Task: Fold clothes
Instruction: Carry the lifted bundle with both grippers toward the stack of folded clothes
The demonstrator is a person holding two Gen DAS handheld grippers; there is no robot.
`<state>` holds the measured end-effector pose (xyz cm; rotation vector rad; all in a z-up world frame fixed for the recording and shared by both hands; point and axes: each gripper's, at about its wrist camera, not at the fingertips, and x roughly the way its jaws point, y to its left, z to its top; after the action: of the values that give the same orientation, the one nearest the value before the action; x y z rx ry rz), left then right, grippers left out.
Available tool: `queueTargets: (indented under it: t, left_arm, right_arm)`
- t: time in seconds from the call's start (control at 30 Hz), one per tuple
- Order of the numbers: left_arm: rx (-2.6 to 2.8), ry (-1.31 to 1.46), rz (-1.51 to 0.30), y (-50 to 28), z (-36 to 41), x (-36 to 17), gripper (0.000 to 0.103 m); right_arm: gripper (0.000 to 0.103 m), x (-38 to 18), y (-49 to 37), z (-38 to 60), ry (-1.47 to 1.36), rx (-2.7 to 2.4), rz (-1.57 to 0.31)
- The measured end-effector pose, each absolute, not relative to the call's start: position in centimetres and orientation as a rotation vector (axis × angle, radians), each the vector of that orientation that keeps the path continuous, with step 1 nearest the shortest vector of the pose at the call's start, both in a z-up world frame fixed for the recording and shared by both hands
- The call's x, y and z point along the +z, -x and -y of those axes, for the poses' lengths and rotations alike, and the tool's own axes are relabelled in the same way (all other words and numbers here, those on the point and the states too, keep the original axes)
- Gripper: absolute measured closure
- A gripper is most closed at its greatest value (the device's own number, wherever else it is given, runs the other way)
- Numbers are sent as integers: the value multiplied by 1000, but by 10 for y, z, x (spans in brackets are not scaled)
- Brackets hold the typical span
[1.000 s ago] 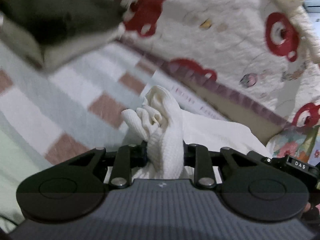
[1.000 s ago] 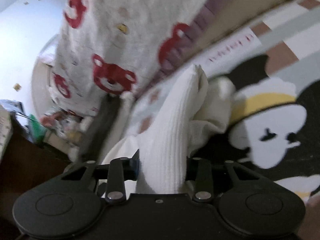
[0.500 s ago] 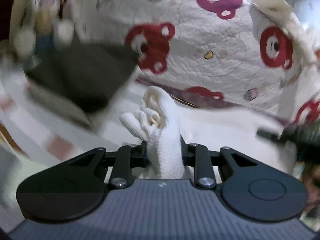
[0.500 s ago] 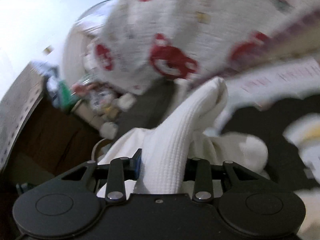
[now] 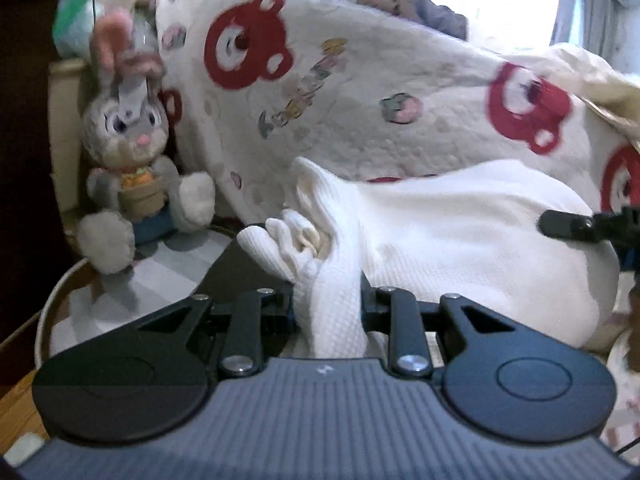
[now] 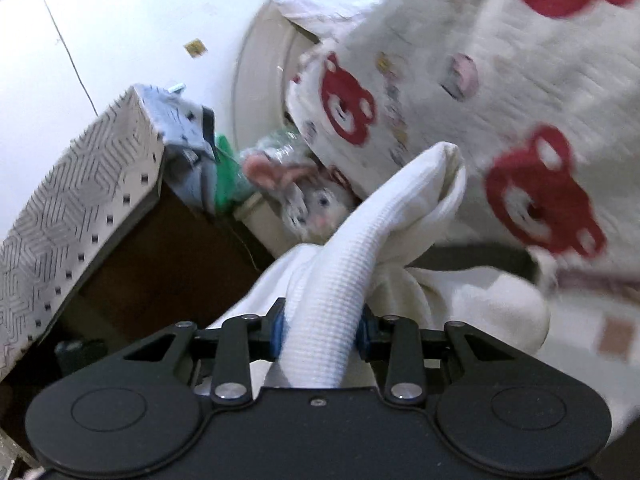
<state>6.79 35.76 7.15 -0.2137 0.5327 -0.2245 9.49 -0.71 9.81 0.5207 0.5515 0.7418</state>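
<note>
A white waffle-knit garment (image 5: 460,240) hangs bunched between two handheld grippers, raised in front of a quilt (image 5: 360,100) printed with red bears. The left gripper (image 5: 326,304) and the right gripper (image 6: 320,328) each pinch a thick gathered fold, jaws part-closed on the cloth. A second ago the checked bedspread filled both views; now a plush rabbit (image 5: 132,168) and a patterned box (image 6: 80,200) show instead.

White ribbed garment (image 6: 340,280) bunched between right tongs (image 6: 320,326), bear-print quilt (image 6: 500,80) behind.
</note>
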Motion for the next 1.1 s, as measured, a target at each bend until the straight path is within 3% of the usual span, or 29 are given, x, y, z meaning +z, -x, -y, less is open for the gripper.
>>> queueTargets:
  t: [0.2, 0.3, 0.5, 0.57, 0.63, 0.67, 0.87, 1.1]
  left_arm:
    - [-153, 89, -498, -145, -374, 75, 78]
    - [-142, 190, -509, -178, -392, 53, 77]
    - [-108, 282, -836, -238, -415, -70, 77]
    - [-103, 324, -837, -241, -422, -89, 76]
    - [-101, 382, -817, -242, -430, -94, 75]
    - [-100, 410, -810, -242, -433, -97, 74]
    - [-116, 421, -777, -236, -435, -100, 74]
    - [-121, 418, -798, -238, -435, -99, 74]
  right_arm:
    - [68, 47, -146, -18, -602, 739, -331]
    - [68, 13, -168, -25, -696, 760, -251]
    - [65, -104, -211, -33, -862, 599, -633]
    - [59, -121, -205, -32, -871, 611, -668]
    - [41, -122, -197, -23, -894, 635, -654]
    - [39, -119, -193, -16, -891, 624, -639]
    - [33, -113, -166, 2, -854, 700, -544]
    - [29, -101, -136, -47, -361, 697, -396]
